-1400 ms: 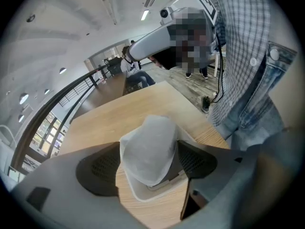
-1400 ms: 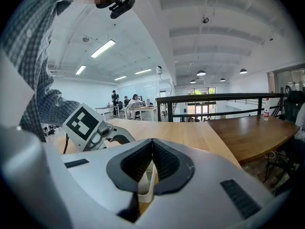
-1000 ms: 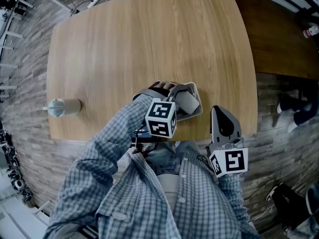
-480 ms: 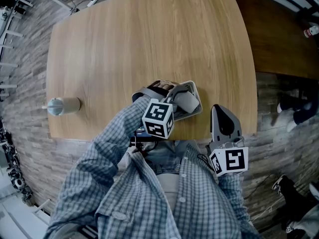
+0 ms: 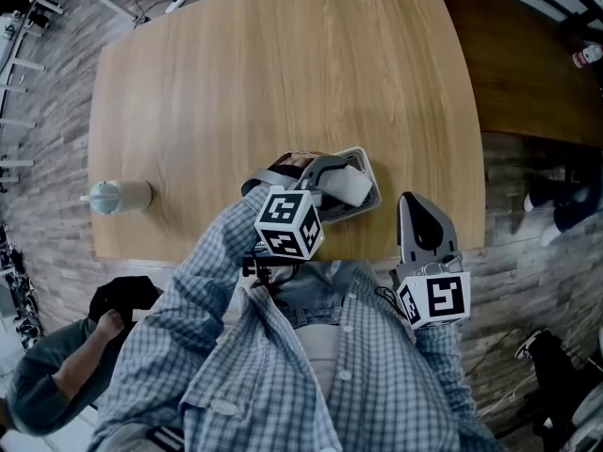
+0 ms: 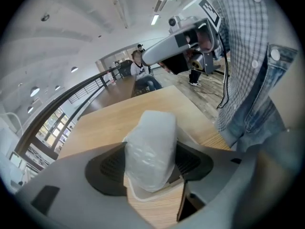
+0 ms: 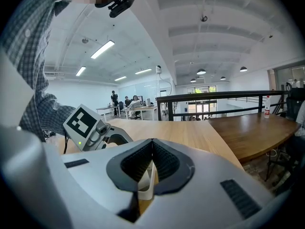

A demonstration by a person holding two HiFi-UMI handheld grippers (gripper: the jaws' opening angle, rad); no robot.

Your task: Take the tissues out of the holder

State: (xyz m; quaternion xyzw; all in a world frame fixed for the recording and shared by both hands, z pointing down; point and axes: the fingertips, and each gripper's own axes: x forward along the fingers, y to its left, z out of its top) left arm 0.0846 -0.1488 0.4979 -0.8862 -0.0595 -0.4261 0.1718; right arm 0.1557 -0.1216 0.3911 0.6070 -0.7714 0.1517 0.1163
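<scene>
A white plastic-wrapped tissue pack stands in a grey holder near the wooden table's front edge. My left gripper reaches into the holder from the near side. In the left gripper view the tissue pack fills the gap between the two dark pads, which touch both its sides while the jaws are closing. The holder's pale rim shows below it. My right gripper hangs just off the table edge, right of the holder, with its jaws together and nothing in them.
A pale cup lies on its side near the table's left front edge. A darker table with a bottle adjoins at the right. A person crouches on the floor at the lower left.
My left gripper has shifted slightly left and its jaws have narrowed onto the tissue pack; the holder has tilted a little. A person has come into view at the lower left.
</scene>
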